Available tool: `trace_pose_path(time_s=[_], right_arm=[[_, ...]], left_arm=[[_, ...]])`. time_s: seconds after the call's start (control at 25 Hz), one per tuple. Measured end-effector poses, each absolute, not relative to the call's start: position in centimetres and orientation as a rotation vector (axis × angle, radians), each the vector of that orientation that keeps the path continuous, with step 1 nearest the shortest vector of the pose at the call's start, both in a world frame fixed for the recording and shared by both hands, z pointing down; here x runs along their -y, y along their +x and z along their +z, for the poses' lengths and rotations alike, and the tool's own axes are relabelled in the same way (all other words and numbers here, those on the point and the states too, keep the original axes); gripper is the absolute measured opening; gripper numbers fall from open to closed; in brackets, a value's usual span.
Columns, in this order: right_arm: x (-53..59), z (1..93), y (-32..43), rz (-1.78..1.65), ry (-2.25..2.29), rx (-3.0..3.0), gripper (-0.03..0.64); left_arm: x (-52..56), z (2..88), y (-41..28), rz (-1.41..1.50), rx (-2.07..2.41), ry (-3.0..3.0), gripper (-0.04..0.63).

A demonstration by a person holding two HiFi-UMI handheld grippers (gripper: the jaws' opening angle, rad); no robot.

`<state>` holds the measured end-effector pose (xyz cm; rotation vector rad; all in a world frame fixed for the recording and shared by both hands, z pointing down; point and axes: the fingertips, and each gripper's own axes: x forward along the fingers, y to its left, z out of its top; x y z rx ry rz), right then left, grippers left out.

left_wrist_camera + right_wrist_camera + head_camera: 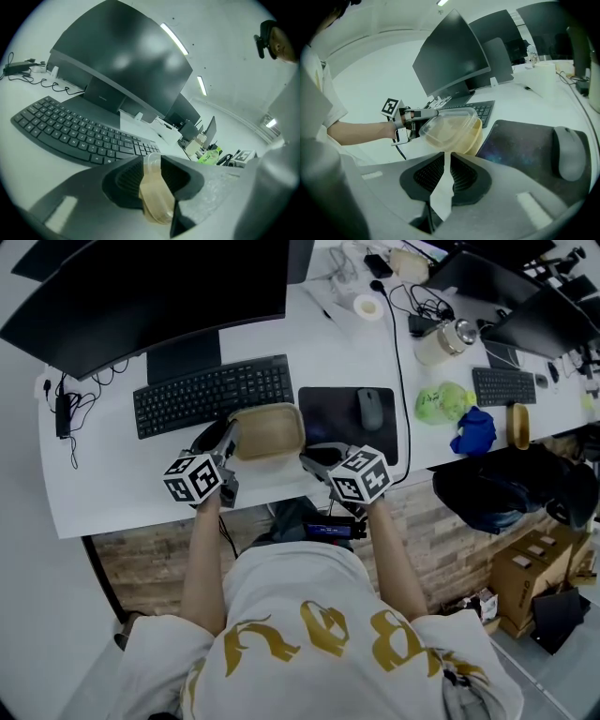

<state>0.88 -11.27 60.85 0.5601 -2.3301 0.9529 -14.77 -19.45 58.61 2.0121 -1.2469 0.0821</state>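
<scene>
A tan food container with a clear lid [267, 430] is at the front of the white desk [112, 484], between my two grippers. My left gripper [228, 442] is shut on its left rim, and the tan and clear edge [154, 197] shows pinched in the jaws [151, 164]. My right gripper [314, 457] is shut on the right edge, a thin pale strip of the lid between the pads [446, 161]. In the right gripper view the lid sits tilted over the tan container [450, 129], and the left gripper [410, 117] grips its far side.
A black keyboard [214, 395] and a large monitor [141, 287] stand behind the container. A mouse [371, 409] lies on a dark pad [328, 409] to the right. Farther right are a green bag [442, 401], a blue object [474, 432] and a second keyboard [503, 385]. Cardboard boxes [530, 568] sit on the floor.
</scene>
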Motion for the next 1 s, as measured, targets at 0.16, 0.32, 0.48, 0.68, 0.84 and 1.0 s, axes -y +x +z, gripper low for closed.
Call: trace_pose_path(time_s=[0.16, 0.32, 0.48, 0.68, 0.84, 1.0], right_arm=[[11.4, 60.3, 0.9, 0.93, 0.571, 2.337, 0.069], [11.4, 59.5, 0.9, 0.916, 0.588, 2.351, 0.067], [11.4, 58.5, 0.9, 0.911, 0.608, 2.368, 0.067], [11.1, 57.5, 0.9, 0.9, 0.631, 2.387, 0.067], [10.8, 56.8, 0.7, 0.874, 0.642, 2.395, 0.064], [10.8, 55.6, 0.6, 0.84, 0.662, 2.407, 0.063]], left_arm=[[19.5, 58.0, -14.8, 0.076, 1.252, 2.022, 0.118], [19.5, 57.2, -14.8, 0.06, 1.259, 2.03, 0.118], [19.3, 56.4, -14.8, 0.034, 1.268, 2.034, 0.118], [18.9, 55.2, -14.9, 0.004, 1.271, 2.048, 0.117], [18.4, 54.3, -15.2, -0.016, 1.273, 2.058, 0.115], [18.1, 53.0, -15.4, -0.042, 1.275, 2.075, 0.115]])
